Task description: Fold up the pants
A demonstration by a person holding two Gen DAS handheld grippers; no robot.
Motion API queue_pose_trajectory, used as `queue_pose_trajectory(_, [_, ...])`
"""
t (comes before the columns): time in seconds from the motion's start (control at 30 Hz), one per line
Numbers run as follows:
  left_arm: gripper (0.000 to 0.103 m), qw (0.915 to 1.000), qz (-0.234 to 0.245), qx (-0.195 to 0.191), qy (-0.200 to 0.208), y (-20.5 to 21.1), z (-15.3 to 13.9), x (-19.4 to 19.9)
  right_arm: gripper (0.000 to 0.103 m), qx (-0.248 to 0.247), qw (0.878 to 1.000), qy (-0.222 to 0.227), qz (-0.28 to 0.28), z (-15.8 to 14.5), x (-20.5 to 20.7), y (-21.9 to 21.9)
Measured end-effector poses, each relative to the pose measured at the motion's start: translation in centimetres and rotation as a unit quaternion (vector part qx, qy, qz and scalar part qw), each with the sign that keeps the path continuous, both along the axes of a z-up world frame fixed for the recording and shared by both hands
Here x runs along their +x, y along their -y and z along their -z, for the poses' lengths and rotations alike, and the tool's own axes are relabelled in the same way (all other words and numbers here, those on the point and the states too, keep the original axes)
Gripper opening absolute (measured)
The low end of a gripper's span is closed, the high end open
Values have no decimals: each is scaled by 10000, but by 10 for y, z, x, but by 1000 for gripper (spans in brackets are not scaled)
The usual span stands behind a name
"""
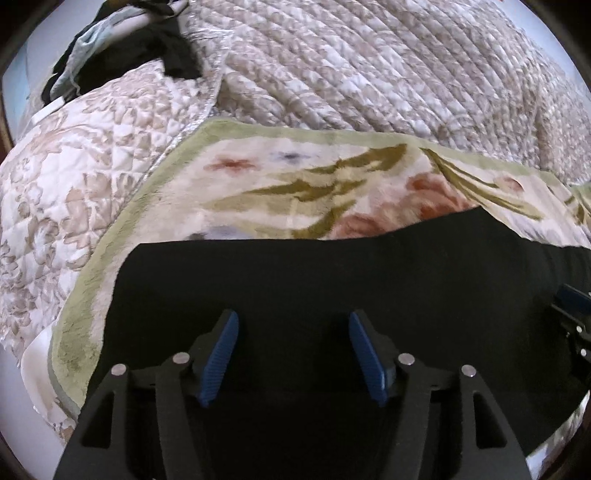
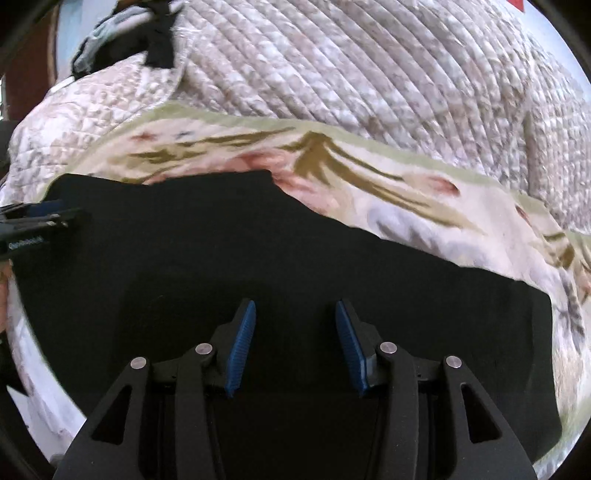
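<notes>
Overall, pants: one black pair [image 1: 314,280], flat on one floral blanket [image 1: 258,184].
Grippers: two; left gripper [image 1: 293,325] spread wide, right gripper [image 2: 295,314] spread wide, both holding nothing.
Quilts: two [image 1: 369,66].

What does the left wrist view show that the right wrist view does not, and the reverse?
Only the left wrist view shows the open left hand-held gripper from behind and the left end of the black pants, with the right hand-held gripper at its right edge. Only the right wrist view shows the open right hand-held gripper from behind, the right end of the pants and a red corner at the top. Both show the floral blanket, the quilted bedspread and the clothes pile.
</notes>
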State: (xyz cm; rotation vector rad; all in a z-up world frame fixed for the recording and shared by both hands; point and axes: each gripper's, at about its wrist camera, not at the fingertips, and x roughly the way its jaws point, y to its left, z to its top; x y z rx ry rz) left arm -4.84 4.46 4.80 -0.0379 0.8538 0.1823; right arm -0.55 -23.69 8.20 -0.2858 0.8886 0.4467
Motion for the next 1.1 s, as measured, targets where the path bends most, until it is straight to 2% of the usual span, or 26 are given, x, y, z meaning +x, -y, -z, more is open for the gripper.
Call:
queue_pose_trajectory(0.23, [66,9999,153,-47,23,4,-2,-16,46,299,9976,74,-625,-8,-18,-16])
queue_pose_trajectory(0.4, [66,9996,200,-102,153,5,-1,-38,46,206,9934,-49,-1131,-1,-37,-29])
queue_pose_trajectory(0.47, [66,9995,39,-136,277,-7,-6,-42,46,155,9936,-97,-1113,3,-38,-28])
queue_pose_trajectory(0.57, [66,9971,-604,64,458,-37,-11,-44,46,240,9953,-74,-937,0,-32,-20])
queue_pose_trajectory(0.7, [66,9912,-1257,-241,353,-82,-7,-44,46,451,9971,-106,-607,-4,-24,-8])
queue_pose_trajectory(0.8, [68,9861,-1611,-227,322,-101,-2,-46,46,452,9977,-110,-490,-5,-21,-5])
queue_pose_trajectory(0.93, [69,9813,-1807,-612,254,-118,7,-47,46,450,9980,-112,-423,-5,-19,-4])
queue_pose_trajectory(1.1, [71,9830,-1603,-846,305,-115,9,-45,46,398,9982,-77,-437,-5,-19,-4])
